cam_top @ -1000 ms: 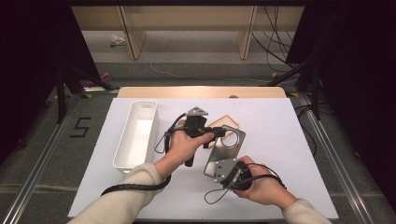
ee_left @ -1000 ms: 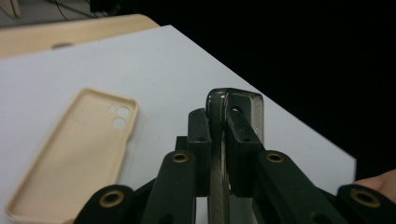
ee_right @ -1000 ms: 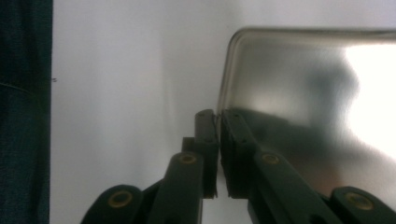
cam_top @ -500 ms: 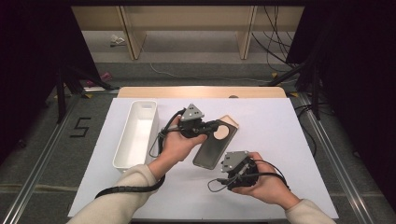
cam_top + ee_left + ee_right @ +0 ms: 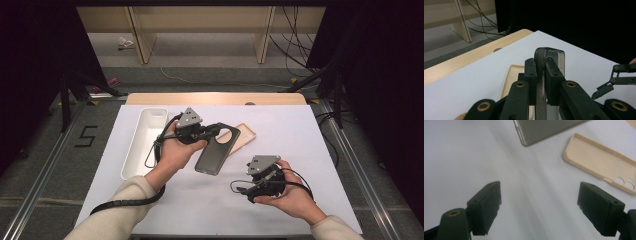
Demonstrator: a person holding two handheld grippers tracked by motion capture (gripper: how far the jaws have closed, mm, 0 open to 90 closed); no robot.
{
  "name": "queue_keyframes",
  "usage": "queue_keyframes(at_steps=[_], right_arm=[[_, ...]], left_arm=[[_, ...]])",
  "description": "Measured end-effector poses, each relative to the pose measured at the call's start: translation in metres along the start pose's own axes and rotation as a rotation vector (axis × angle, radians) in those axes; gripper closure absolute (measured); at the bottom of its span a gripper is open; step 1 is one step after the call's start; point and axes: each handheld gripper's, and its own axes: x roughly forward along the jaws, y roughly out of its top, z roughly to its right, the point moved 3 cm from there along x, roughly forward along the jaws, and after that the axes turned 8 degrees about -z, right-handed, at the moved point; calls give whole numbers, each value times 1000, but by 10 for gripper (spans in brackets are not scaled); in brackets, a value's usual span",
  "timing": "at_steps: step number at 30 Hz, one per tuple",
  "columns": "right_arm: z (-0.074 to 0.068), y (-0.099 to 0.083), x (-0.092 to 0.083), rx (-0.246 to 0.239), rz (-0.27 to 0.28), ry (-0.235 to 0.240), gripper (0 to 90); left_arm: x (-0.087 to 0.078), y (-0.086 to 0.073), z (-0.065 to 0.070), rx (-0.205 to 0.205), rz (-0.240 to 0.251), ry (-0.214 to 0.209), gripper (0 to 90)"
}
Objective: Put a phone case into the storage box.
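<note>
dark phone case held up in the left tongs, right tongs wide and empty

the left tongs [image 5: 214,131] are clamped tight on the top edge of the dark phone case [image 5: 216,150], near its round camera cutout. in the left gripper view the two black jaws press on either side of the thin edge of the case [image 5: 541,82], which stands upright between them. in the high view the case hangs slanted from that grip, its lower end pointing toward the person and lifted off the white surface [image 5: 300,150].

taking the dark case as the landmark: the beige phone case [image 5: 243,136] lies just behind it on the surface, partly covered by it, open side up as seen in the right gripper view [image 5: 599,162]. the white tray [image 5: 145,142] sits beyond the left hand [image 5: 175,152], on the far side from the case. the right tongs [image 5: 252,187] are near the case's lower end but apart from it; their jaws have just been opening and now stand wide with nothing between them, only bare surface [image 5: 536,202].
</note>
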Motion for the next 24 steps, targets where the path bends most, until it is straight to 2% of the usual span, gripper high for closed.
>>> queue_keyframes(at_steps=[4,10,18,24], right_arm=[[2,-3,0,17,0,-6,178],[8,-8,1,67,8,-34,175],[13,-14,0,68,16,-36,173],[17,-18,-1,88,25,-43,173]], left_arm=[[-5,-1,-4,-9,11,6,814],[-12,-1,-10,-4,19,24,814],[-21,-1,-15,13,37,31,814],[-28,0,-19,15,47,37,814]])
